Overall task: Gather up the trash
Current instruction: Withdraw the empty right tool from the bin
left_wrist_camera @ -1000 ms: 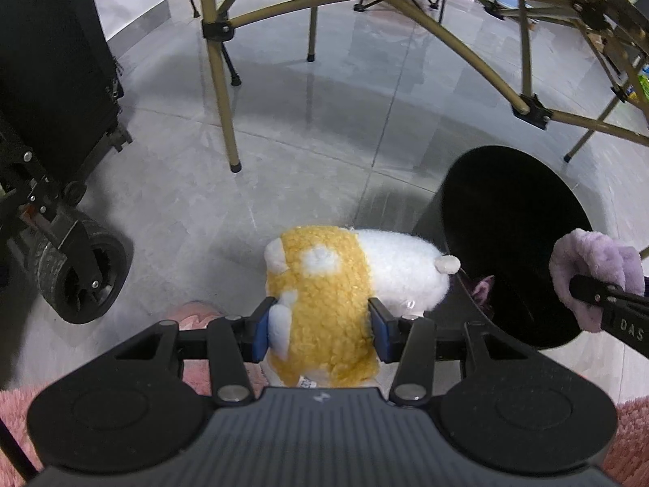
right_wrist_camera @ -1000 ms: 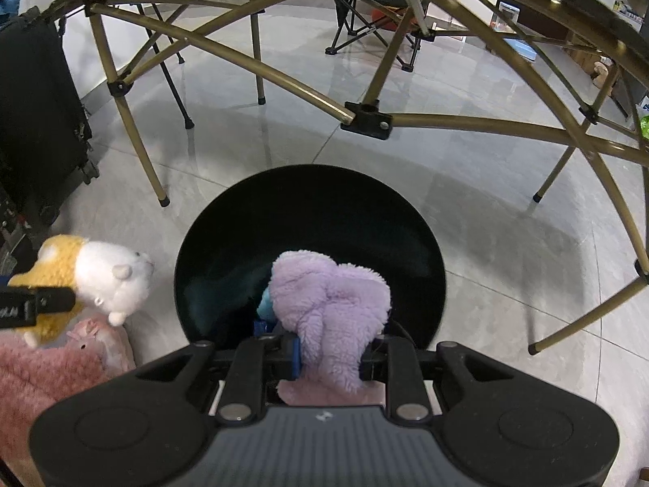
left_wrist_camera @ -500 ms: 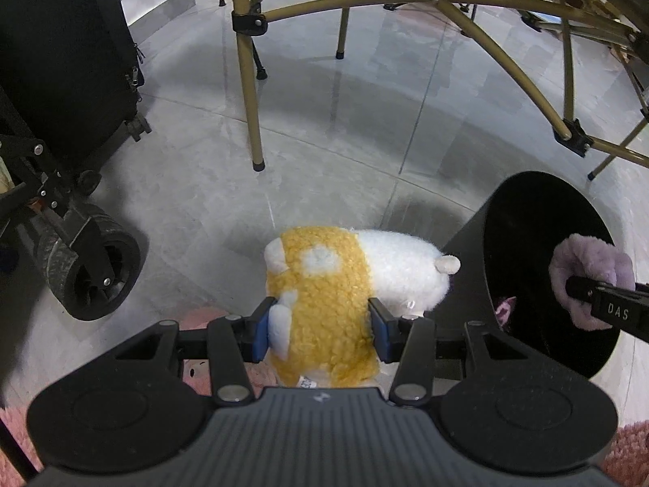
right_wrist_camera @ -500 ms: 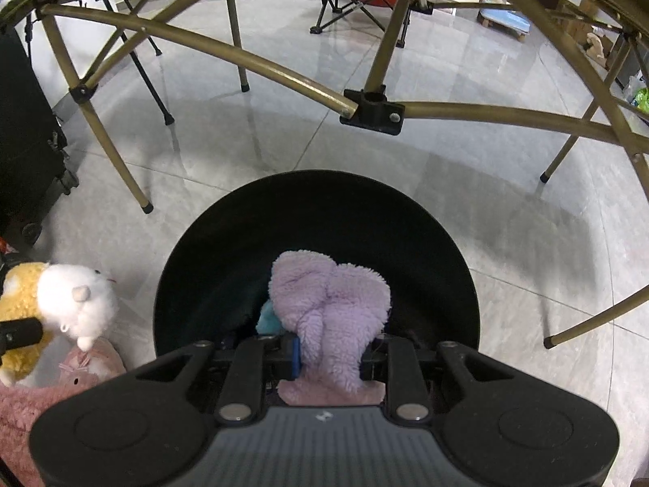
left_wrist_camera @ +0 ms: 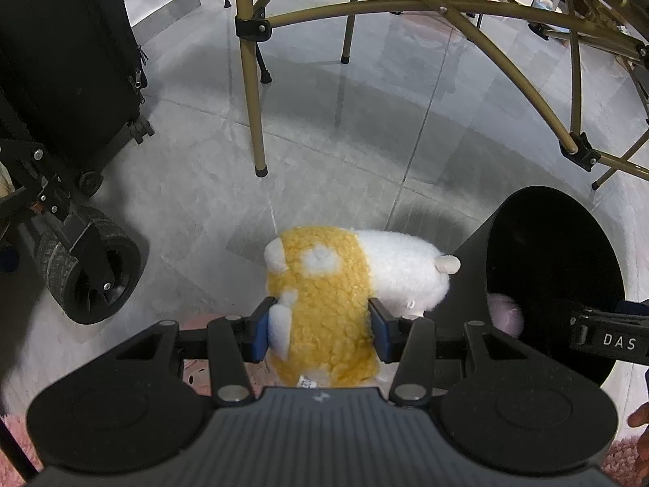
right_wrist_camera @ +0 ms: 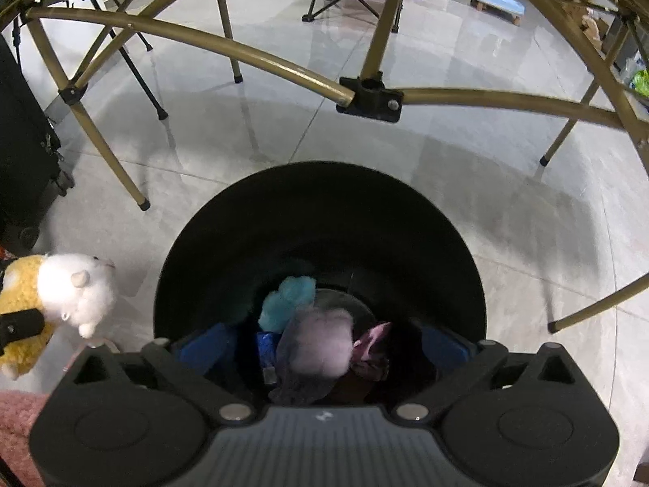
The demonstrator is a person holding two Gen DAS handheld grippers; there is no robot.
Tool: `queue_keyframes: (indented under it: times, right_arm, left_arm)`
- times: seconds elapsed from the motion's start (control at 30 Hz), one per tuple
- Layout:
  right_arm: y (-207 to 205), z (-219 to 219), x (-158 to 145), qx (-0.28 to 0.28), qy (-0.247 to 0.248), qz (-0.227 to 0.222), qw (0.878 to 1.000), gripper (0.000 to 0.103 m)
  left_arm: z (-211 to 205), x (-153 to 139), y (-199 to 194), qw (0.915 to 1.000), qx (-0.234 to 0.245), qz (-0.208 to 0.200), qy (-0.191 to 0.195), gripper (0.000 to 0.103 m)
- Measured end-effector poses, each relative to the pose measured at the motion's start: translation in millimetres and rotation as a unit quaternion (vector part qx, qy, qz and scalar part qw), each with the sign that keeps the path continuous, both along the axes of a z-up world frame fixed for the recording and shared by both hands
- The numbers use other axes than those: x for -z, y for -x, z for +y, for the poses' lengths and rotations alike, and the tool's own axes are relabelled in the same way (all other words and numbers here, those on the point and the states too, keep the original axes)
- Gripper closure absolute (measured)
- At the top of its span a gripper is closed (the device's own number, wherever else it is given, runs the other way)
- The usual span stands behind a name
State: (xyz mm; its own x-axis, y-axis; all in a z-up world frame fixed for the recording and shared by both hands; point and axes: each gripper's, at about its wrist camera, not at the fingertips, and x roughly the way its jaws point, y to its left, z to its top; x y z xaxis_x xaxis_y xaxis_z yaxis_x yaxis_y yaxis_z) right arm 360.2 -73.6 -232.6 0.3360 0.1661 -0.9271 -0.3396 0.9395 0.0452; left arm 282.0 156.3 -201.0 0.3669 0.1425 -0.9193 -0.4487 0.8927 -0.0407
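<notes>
Now purple plush (right_wrist_camera: 314,349) btwn opening right fingers (right_wrist_camera: 207,347), untouched.

The floor (left_wrist_camera: 405,130) is grey glossy tile with thin grout lines. On it stands a round black bin (right_wrist_camera: 320,223), open at the top, with soft toys down inside. Gold metal frame legs (left_wrist_camera: 251,93) rest on the tiles beyond it. A black suitcase (left_wrist_camera: 69,61) and a black rubber wheel (left_wrist_camera: 87,274) stand at the left. A pink rug (right_wrist_camera: 16,426) covers the near corner.
</notes>
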Motion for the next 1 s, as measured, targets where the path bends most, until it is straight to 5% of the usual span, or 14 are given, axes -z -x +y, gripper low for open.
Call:
queue_keyframes:
  times: [0.6,1.0]
  right_arm:
    - [8,-16,-10,0.015,-0.003,0.003,1.000,0.000]
    - [15,-66,-32,0.053,-0.027,-0.023,0.998,0.000]
  left_arm:
    - [-18,-28,3,0.9996,0.014,-0.020,-0.012,0.055]
    - [-60,-54,-9,0.9974,0.052,-0.047,-0.012,0.055]
